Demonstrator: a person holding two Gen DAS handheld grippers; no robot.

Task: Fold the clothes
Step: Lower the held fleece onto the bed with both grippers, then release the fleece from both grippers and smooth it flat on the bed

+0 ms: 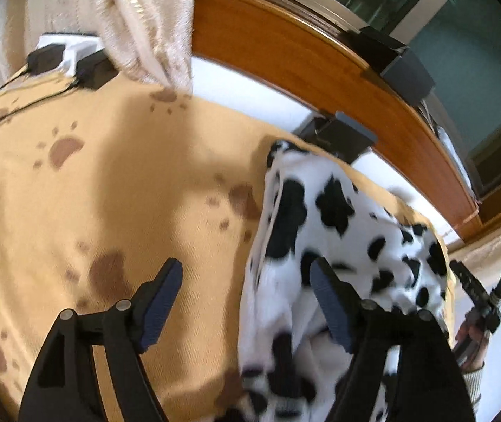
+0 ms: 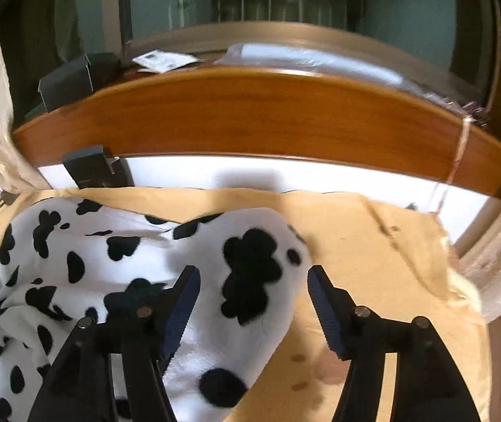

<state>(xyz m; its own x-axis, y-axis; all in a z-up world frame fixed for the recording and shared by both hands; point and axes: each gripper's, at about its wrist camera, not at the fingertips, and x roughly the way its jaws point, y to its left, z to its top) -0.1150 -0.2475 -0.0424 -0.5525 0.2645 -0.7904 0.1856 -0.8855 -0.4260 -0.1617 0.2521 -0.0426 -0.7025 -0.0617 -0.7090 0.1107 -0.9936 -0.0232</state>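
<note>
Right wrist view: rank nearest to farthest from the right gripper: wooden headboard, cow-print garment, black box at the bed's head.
From the right gripper:
1. cow-print garment, under and left of the open jaws.
2. black box, far left, on the mattress edge.
3. wooden headboard, across the back, behind the box.

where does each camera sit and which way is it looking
Left wrist: on the left gripper, looking down along its open fingers at the paw-print blanket, cow-print garment to its right; a hand shows at the right edge.
Right wrist: on the right gripper, fingers open, over that garment's edge.
Shared: garment, blanket, wooden headboard.
</note>
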